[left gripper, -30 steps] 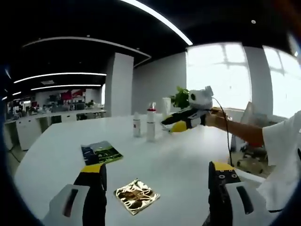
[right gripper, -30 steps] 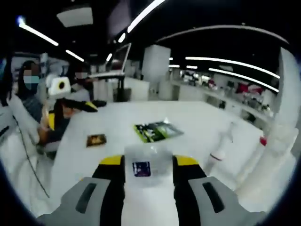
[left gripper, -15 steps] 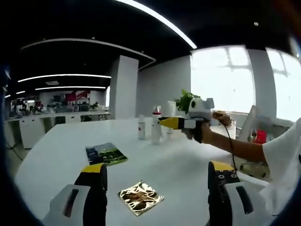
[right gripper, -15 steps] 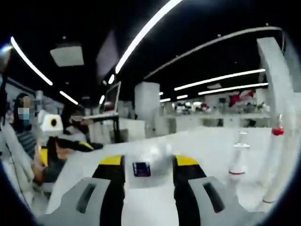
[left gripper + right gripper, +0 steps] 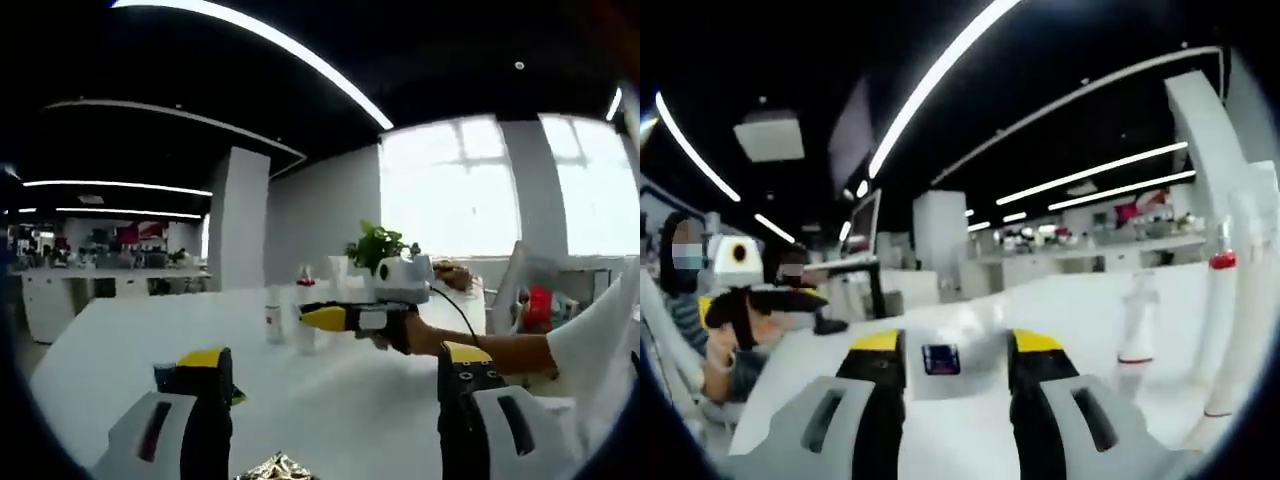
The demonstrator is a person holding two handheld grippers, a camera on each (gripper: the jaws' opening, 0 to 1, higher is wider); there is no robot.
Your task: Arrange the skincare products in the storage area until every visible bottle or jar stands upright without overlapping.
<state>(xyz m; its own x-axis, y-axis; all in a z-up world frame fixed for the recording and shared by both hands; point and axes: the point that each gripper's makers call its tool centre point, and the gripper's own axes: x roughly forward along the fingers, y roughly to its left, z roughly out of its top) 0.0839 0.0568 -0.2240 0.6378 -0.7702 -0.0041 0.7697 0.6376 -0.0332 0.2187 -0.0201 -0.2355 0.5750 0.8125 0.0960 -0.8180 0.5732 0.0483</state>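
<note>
My left gripper (image 5: 332,362) stands open above the white table (image 5: 330,400), nothing between its yellow-tipped fingers. Two upright bottles stand at mid-table: a small white one (image 5: 272,322) and a taller one with a red cap (image 5: 303,315). My right gripper (image 5: 325,318) reaches in from the right, its tip just beside the red-capped bottle. In the right gripper view, my right gripper (image 5: 956,348) is shut on a small clear container with a dark blue label (image 5: 940,358). The small bottle (image 5: 1137,325) and the red-capped bottle (image 5: 1218,335) stand to its right.
A gold sachet (image 5: 275,468) lies at the near edge, and a green booklet (image 5: 165,378) peeks out behind my left finger. A potted plant (image 5: 375,245) stands behind the bottles. People sit at the left (image 5: 690,300), with my left gripper (image 5: 765,298) in front of them.
Both cameras have tilted upward, so the table sits lower in view. In the left gripper view the right gripper has come down and leftward, closer to the two bottles. The clear container stays held.
</note>
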